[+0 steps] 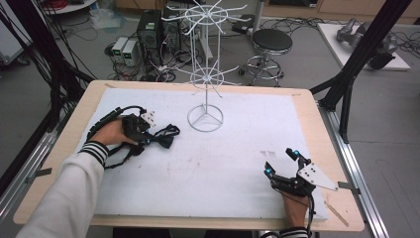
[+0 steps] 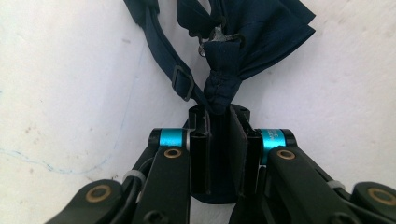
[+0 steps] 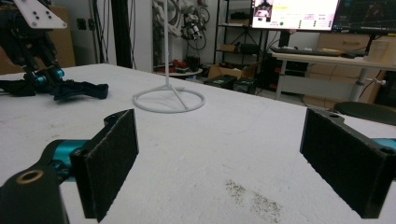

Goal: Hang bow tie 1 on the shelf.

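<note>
The left gripper [image 1: 143, 133] is squeezed tight on the knot in the middle of the dark blue bow tie [image 1: 163, 137], which lies flat on the white table [image 1: 223, 168] with its wings pointing right. The white wire stand [image 1: 205, 116] is just past the tie, up and to the right, so the left hand is much nearer. The right gripper [image 1: 282, 163] rests well apart with its jaws wide open and nothing in them.

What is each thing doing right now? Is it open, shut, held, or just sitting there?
Left hand-held gripper: shut on the bow tie.
Bow tie: pinched at its middle knot, lying on the table.
Right hand-held gripper: open wide, holding nothing.
Wire stand: upright on the table, nothing hanging on its hooks.
</note>
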Action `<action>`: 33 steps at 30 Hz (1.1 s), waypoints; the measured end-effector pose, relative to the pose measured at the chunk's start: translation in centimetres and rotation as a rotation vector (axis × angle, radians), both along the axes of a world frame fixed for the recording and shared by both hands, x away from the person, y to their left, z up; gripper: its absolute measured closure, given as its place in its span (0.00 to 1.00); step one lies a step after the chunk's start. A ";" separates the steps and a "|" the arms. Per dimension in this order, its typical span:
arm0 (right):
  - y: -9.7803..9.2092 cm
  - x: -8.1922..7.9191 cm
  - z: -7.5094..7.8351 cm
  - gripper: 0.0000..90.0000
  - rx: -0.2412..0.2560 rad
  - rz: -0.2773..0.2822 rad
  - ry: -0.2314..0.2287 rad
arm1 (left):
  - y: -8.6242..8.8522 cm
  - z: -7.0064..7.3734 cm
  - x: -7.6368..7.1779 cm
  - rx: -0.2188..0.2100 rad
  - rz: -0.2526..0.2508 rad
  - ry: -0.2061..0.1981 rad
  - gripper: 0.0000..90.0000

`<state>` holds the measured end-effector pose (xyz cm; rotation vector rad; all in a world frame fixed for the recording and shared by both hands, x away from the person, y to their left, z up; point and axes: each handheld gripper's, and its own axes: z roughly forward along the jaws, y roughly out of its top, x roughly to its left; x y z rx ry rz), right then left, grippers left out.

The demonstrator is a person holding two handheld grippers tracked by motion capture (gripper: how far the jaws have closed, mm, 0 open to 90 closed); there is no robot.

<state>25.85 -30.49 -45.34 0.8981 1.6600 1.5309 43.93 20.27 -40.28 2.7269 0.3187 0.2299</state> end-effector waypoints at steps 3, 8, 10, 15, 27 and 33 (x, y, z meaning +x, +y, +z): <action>0.0 0.0 0.0 0.12 -0.002 -0.001 -0.001 | 0.3 0.5 -0.3 -0.046 0.010 -0.028 0.88; 0.0 0.0 0.0 0.12 -0.003 -0.002 -0.002 | 0.9 1.5 -0.5 -0.136 0.038 -0.063 0.88; 0.0 0.0 0.0 0.12 -0.005 -0.002 -0.004 | 1.1 1.9 -0.7 -0.183 0.058 -0.082 0.88; 0.0 0.0 0.0 0.12 -0.007 -0.001 -0.008 | 1.9 3.3 -1.1 -0.300 0.084 -0.125 0.88; 0.0 0.0 0.0 0.12 -0.008 -0.002 -0.009 | 2.9 4.6 -2.1 -0.459 0.116 -0.178 0.88; 0.0 0.0 0.0 0.12 -0.008 -0.002 -0.009 | 3.3 5.1 -2.3 -0.511 0.135 -0.210 0.88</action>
